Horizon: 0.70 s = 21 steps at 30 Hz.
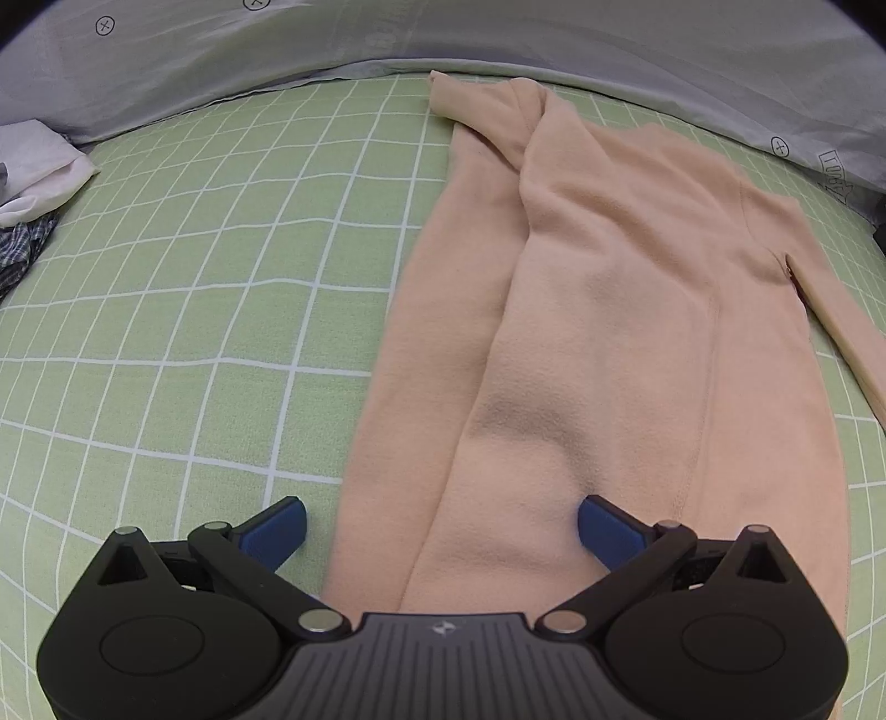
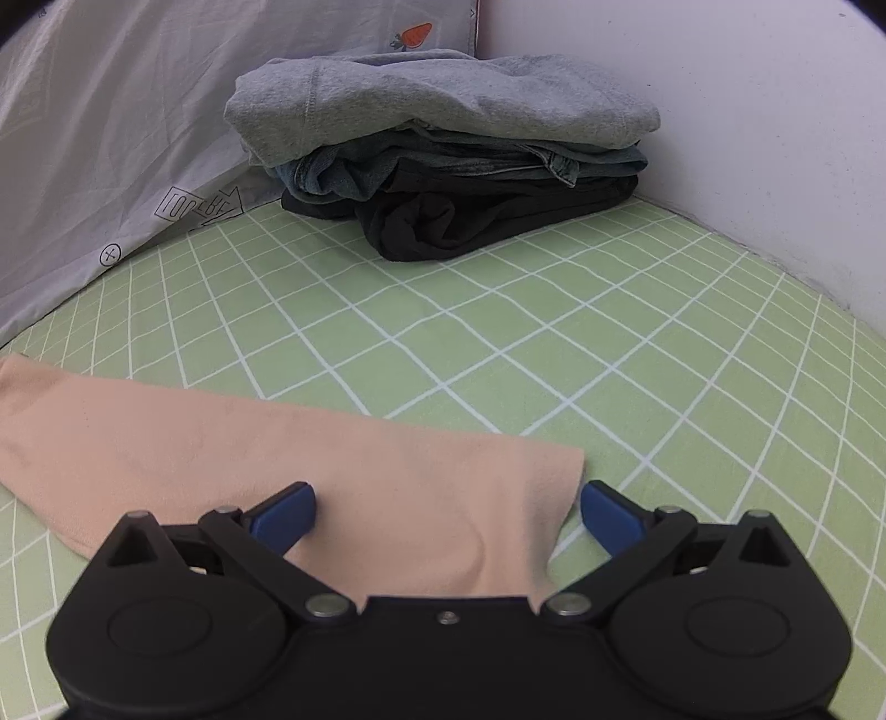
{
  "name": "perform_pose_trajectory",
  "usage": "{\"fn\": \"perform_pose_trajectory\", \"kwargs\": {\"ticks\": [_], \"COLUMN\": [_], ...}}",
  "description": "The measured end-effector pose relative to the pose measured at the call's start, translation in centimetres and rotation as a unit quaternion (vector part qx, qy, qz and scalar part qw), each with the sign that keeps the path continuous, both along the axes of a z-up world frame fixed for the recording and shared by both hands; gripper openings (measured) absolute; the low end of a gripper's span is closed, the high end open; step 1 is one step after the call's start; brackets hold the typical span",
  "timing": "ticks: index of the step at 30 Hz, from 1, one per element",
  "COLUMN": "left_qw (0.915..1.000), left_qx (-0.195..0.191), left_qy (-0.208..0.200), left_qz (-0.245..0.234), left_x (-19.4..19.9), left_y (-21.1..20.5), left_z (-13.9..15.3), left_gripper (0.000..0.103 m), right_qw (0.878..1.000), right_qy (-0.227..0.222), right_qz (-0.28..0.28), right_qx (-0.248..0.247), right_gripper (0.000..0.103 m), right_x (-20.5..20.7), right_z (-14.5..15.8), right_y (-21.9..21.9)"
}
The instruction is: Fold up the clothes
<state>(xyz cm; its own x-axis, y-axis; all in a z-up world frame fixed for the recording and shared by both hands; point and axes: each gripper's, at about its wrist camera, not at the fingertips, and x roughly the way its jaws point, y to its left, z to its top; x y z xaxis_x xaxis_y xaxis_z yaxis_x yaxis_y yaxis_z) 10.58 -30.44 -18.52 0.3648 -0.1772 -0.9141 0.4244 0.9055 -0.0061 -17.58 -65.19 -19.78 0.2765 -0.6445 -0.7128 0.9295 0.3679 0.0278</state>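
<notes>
The peach fleece garment (image 1: 609,310) lies spread lengthwise on the bed (image 1: 210,288), on its green checked sheet. One sleeve (image 1: 487,111) is laid inward over the body at the far end. The other sleeve (image 2: 288,465) extends flat to the side, with its cuff end beneath the right tool (image 2: 447,512).

Tool state:
- Left tool (image 1: 442,526): released, fingers spread wide. It hovers over the near hem of the garment, one blue pad over the fabric and the other over the sheet. It grasps nothing.
- Right tool: released, fingers spread wide. The sleeve's cuff end lies between the fingers, ungrasped.

Step in hand, as a judgement: the garment is partly folded, with one sleeve in and one sleeve out. The right tool is positioned to take the outstretched sleeve. The next move probably calls for lowering the right tool, clenching it on the cuff, and carrying the sleeve across onto the body. The fleece is soft and thick, so a shallow pinch may slip; the bite should take in the full cuff edge.

Count:
- Tools: two.
- Peach garments: one.
- Folded stack (image 2: 443,155) by the wall: one, with three layers visible (grey on top, denim blue in the middle, black at the bottom).
- Loose heap (image 1: 33,188) at the left edge of the bed: white and plaid fabric. The number of pieces cannot be told.
- Grey printed bedding (image 1: 498,39) along the far side of the bed.
</notes>
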Motion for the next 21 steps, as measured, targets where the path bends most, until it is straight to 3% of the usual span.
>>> {"fn": "perform_pose_trajectory", "kwargs": {"ticks": [5,7,9,11,13,16,19,21], "left_qw": [1.0,1.0,0.9999,0.9999,0.9999,0.9999,0.9998,0.9997], "left_qx": [-0.002,-0.004,-0.005,-0.007,-0.006,-0.004,-0.002,-0.001], "left_qy": [-0.004,-0.008,-0.011,-0.014,-0.013,-0.008,-0.003,-0.002], "left_qz": [-0.001,-0.001,-0.002,-0.003,-0.006,-0.014,-0.021,-0.025], "left_x": [-0.2,-0.3,-0.4,-0.5,-0.5,-0.3,0.1,0.2], "left_y": [0.1,0.1,0.1,0.2,0.2,0.2,-0.1,-0.2], "left_z": [0.0,0.0,0.0,0.0,0.1,0.2,0.1,0.1], "left_gripper": [0.103,0.103,0.103,0.103,0.103,0.103,0.103,0.103], "right_qw": [0.999,0.998,0.997,0.996,0.994,0.976,0.957,0.936], "right_qy": [-0.023,-0.033,-0.044,-0.055,-0.066,-0.167,-0.193,-0.217], "right_qz": [0.025,0.039,0.052,0.066,0.079,0.098,0.179,0.236], "right_qx": [0.015,0.021,0.027,0.033,0.039,0.1,0.123,0.144], "right_gripper": [0.099,0.079,0.044,0.02,0.016,0.013,0.012,0.012], "right_x": [1.3,2.0,2.6,3.2,3.9,5.6,9.6,11.9], "right_z": [0.5,0.7,0.9,1.1,1.4,1.5,2.5,3.4], "right_y": [0.2,0.3,0.4,0.5,0.6,1.1,4.5,7.1]}}
